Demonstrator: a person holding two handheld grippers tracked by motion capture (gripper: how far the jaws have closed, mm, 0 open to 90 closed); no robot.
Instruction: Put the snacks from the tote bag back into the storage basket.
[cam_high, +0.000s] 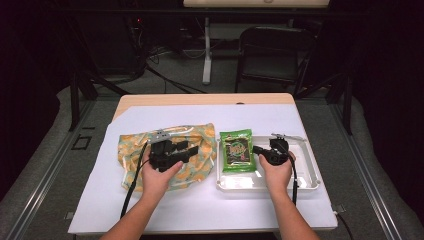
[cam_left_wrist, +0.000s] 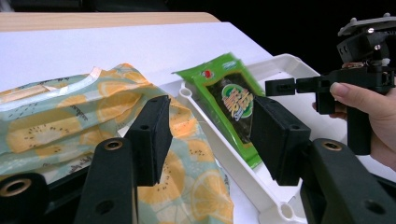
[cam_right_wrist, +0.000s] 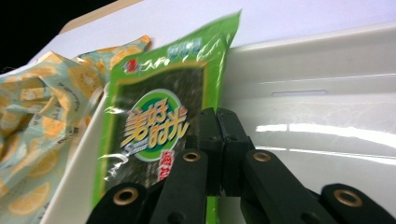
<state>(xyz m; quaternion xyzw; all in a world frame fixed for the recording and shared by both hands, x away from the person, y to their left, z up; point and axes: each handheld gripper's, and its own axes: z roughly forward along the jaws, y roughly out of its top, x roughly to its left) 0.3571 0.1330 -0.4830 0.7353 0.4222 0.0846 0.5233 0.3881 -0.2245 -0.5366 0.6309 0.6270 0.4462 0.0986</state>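
The green snack packet (cam_high: 236, 150) is lying in the left end of the white plastic tray (cam_high: 310, 172), its upper edge leaning over the tray's rim toward the patterned bag. The right gripper (cam_high: 257, 149) is reaching in from the tray's middle, its two black jaws pressed together with their tips at the packet's right edge. In the right gripper view the pads (cam_right_wrist: 219, 140) are meeting over that edge, though from this angle I cannot quite tell whether they are pinching the film or just resting closed against it; my guess is a thin seam is caught between them. Coming at it sideways makes sense, since a flat crinkly sachet offers only its edges to grab.

The left gripper (cam_high: 191, 150) is hovering above the fabric bag (cam_high: 200, 137), jaws standing wide apart with nothing between them. In its own view the foam-faced pads (cam_left_wrist: 154, 135) are framing the bag's soft folds and the packet beyond, likely waiting to hold the mouth open.

The bag is limp cloth printed with orange citrus slices on pale green, rumpled flat on the white sheet (cam_high: 150, 210) covering the table. The packet is glossy and wrinkled; the tray is rigid, smooth and glaring under the light.
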